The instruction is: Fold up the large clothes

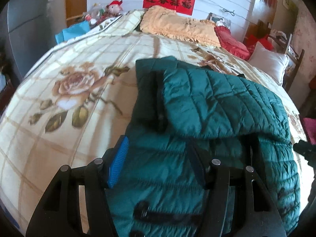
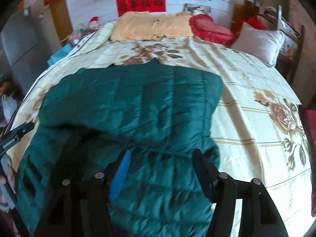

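— What do you see from your left hand?

— My left hand-held gripper [image 1: 158,164] points down at a green quilted jacket [image 1: 207,118] lying on the bed [image 1: 59,98]. Its jaws stand apart, the blue pad [image 1: 118,164] on one side and the dark pad on the other, with jacket fabric showing below and between them. I cannot tell whether the pads press on it. Just ahead of the fingers one part of the jacket is folded over the rest. Off to the left of the gripper the bedspread shows a big rose print. Far ahead, at the head of the bed, lie a yellow blanket [image 1: 177,25], a red cushion [image 1: 231,39] and a white pillow [image 1: 270,63], with a red banner [image 1: 169,1] on the wall behind.

— And from the right hand?

— My right hand-held gripper [image 2: 162,167] also hangs over the jacket [image 2: 128,102], which spreads ahead of it and to its left. The jaws are parted, and the picture is blurred there, so I cannot tell if they pinch the fabric that lies between them. To the right of the fingers is bare bedspread [image 2: 256,98]. At the far left edge I can see a hand [image 2: 8,175] and part of the other gripper.
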`<state>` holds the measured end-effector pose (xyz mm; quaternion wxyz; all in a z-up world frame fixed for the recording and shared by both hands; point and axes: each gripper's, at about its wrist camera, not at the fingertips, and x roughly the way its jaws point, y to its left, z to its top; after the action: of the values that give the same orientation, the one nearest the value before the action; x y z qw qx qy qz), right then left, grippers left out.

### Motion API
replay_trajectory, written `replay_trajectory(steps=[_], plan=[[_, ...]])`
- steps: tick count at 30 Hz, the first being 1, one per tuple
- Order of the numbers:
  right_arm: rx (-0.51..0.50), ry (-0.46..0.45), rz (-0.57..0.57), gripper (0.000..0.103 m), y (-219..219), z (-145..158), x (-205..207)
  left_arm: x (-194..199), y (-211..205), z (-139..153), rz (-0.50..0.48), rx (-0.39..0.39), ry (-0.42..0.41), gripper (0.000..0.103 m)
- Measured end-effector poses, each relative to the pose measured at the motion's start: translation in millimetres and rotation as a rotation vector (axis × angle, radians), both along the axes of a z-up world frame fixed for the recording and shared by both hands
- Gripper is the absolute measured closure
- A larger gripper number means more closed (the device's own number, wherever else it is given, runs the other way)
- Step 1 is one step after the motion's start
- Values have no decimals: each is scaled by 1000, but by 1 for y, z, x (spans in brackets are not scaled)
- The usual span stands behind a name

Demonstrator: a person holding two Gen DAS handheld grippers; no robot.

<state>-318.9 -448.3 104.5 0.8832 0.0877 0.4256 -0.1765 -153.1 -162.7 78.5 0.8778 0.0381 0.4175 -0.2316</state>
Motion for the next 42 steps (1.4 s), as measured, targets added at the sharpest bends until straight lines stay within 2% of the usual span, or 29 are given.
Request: replay_trajectory(steps=[6, 8, 10, 12, 16, 20, 23, 28, 33, 42], plan=[[91, 16, 53, 39, 25, -13, -1, 2, 2, -10, 5, -29, 65, 43], [97, 16, 65, 39, 33, -14, -1, 7, -11, -16, -5, 11, 80, 43], [110, 13, 74, 39, 38, -14, -2, 14, -22, -24, 26, 76, 77, 43], [119, 8, 78, 39, 39, -12, -4, 23, -27, -27, 44, 97, 64, 43], [117, 16, 69, 39, 37, -8, -12, 49, -23, -17, 99, 32, 61, 43], [157, 11, 47, 39, 30, -9, -20, 79, -28, -15, 144, 62, 64, 43], [170, 8, 39, 39, 30, -10, -23, 85, -24, -19, 156, 58, 87, 43], [156, 3, 51, 37, 32, -2, -38, 67, -11, -17, 120, 43, 86, 43], [158, 13, 30, 32, 26, -1, -61, 36, 7, -6, 84, 54, 37, 43], [141, 81, 14, 30, 33, -17, -105, -24, 46, 8, 38, 64, -19, 43]])
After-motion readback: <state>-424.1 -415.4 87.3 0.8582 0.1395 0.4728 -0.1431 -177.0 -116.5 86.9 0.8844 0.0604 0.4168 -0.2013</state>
